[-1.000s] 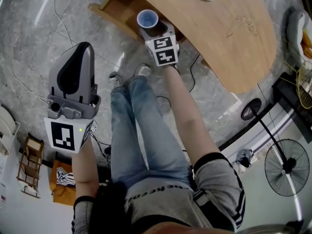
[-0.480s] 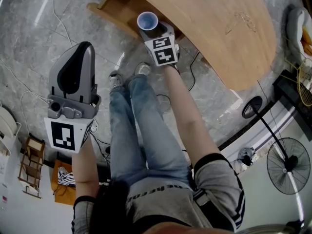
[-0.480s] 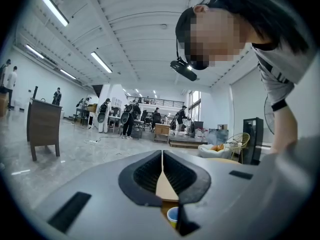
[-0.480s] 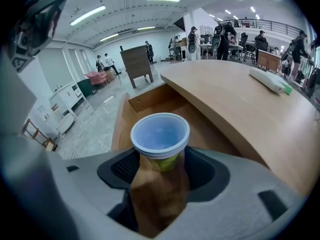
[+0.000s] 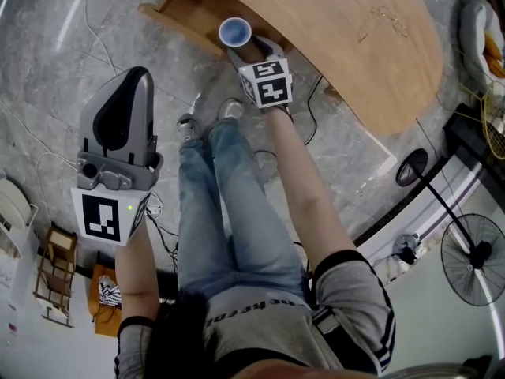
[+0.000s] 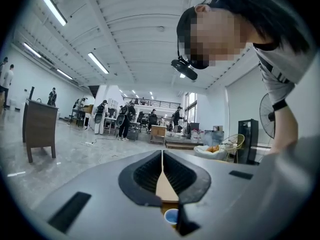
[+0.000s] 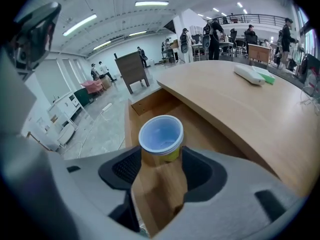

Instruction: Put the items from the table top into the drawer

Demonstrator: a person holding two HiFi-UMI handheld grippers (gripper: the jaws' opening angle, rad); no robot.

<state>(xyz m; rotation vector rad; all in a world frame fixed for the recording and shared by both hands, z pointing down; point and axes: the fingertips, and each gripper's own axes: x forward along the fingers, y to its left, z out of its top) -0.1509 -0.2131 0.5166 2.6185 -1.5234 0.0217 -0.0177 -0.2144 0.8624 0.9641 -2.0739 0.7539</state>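
From the head view, your left gripper [image 5: 134, 73] is held out over the grey floor [image 5: 47, 69] at the left, well apart from the desk [image 5: 371, 61]. Your right gripper [image 5: 239, 47] reaches to the open drawer [image 5: 185, 10] under the desk's edge, and the cup [image 5: 235, 31] sits at its tip, over the drawer.

In the left gripper view your jaws are shut together with nothing between them. The cup shows small and low in the frame, through the gap behind their tips.

In the right gripper view your jaws are closing on the cup, pads against its yellow sides. It stands upright, blue inside, above the drawer's wooden bottom. Farther along the desk lie a white oblong item [image 7: 248, 74] and a green item [image 7: 266, 77] — just beside each other.
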